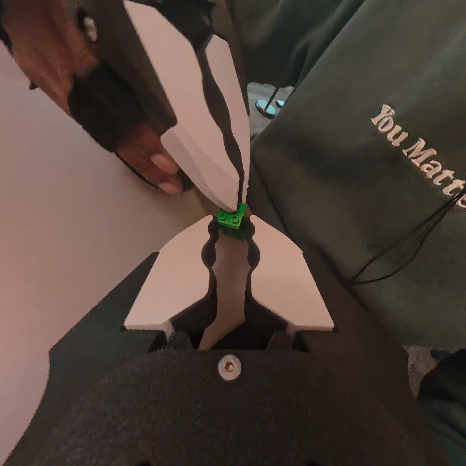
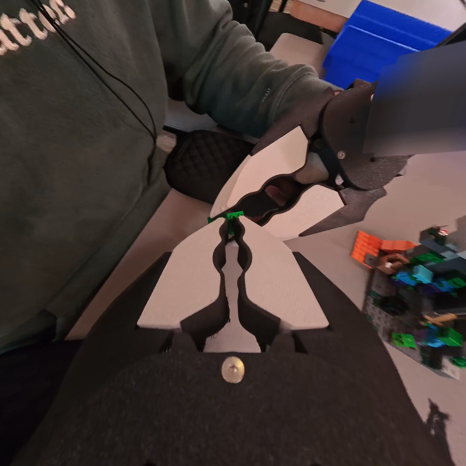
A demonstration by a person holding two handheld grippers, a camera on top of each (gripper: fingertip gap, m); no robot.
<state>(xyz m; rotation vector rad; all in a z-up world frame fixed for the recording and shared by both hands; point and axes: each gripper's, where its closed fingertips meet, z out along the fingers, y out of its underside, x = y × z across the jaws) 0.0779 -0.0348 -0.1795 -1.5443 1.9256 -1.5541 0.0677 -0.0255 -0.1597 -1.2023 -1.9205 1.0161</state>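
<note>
Your left gripper (image 1: 230,223) had its fingers closed on a small green piece (image 1: 232,233) dead ahead at the tips. Stacked just beyond and touching it was a green plate (image 1: 230,217), studs facing the left camera, roughly square so no clear long axis (three studs showed, the rest was hidden). Your right gripper (image 1: 239,199) came in from the far side, tip to tip, jaws clamped on that plate's far edge. In the right view the plate (image 2: 233,215) lay edge-on, crosswise to your right fingers. Both grippers met above the table (image 1: 63,227) beside your hoodie (image 1: 353,176). Farther off sat a brick model (image 2: 416,297) and blue bins (image 2: 378,42).
</note>
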